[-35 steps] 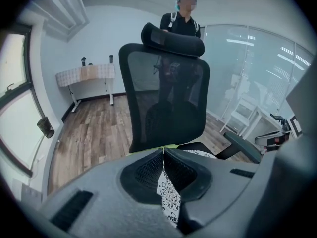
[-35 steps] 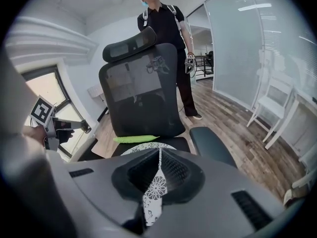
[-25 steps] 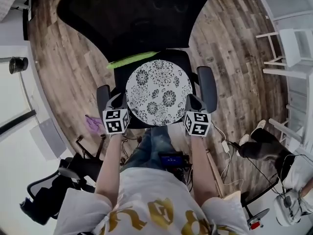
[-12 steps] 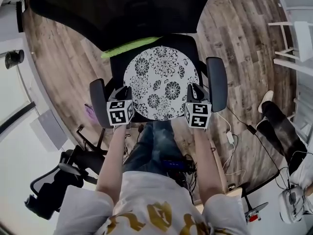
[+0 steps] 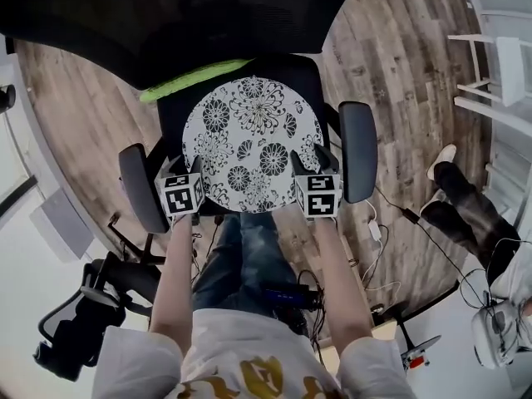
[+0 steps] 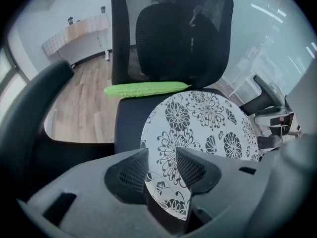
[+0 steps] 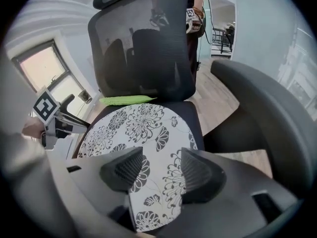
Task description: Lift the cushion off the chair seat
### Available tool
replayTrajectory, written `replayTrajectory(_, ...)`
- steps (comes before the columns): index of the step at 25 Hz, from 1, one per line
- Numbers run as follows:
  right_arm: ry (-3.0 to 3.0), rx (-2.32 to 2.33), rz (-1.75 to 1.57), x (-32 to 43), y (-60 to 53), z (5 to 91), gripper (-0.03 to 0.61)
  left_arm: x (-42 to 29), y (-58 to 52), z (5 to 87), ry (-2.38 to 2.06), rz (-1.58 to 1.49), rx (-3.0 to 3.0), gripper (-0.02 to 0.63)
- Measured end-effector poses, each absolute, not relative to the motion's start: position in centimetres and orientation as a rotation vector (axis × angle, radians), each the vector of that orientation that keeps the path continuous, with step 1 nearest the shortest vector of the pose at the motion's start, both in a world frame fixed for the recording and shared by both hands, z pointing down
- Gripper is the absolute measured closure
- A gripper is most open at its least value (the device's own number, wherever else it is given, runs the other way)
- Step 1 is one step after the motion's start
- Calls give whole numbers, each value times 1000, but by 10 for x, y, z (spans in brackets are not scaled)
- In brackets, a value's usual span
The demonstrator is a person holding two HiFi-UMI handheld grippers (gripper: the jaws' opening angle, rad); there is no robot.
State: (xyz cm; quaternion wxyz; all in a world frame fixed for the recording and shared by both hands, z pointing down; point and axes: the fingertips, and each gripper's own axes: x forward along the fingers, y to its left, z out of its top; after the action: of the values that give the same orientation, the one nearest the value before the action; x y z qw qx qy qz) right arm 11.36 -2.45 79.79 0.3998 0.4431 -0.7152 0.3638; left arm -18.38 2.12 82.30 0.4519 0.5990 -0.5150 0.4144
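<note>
Wood-plank floor (image 5: 399, 81); black chair seat (image 5: 309, 77) (floral cushion (image 5: 249, 140) on it)

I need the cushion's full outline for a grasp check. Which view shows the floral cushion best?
The head view: from above, the cushion shows almost its whole round outline on the chair seat. The left gripper view and the right gripper view show it slanted and foreshortened, with its near edge partly hidden.

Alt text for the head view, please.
A round floral cushion lies on a black office chair's seat; the left gripper and right gripper, jaws opening, each straddle its near edge. A green strip lies behind it.
</note>
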Motion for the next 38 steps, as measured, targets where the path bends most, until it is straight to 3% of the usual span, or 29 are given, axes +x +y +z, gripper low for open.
replayTrajectory(7,-1730,1193,882,132,-32,827,345,-189,31,853,-1315,1028,1403,430)
replayTrajectory(30,-1597,1280,792,161,-46,873,344,-200,42,889,-1386,1158,1327,428)
replayTrajectory(33,-1600,1248,756,153,-44,871,403,-198,42,889,-1381,1168,1341,454)
replayTrajectory(37,-1608,1192,719,149,-45,868,529,-186,41,887,-1325,1204,1366,538)
replayTrajectory(38,-1610,1186,715,150,-45,867,534,-185,40,887,-1317,1207,1369,549)
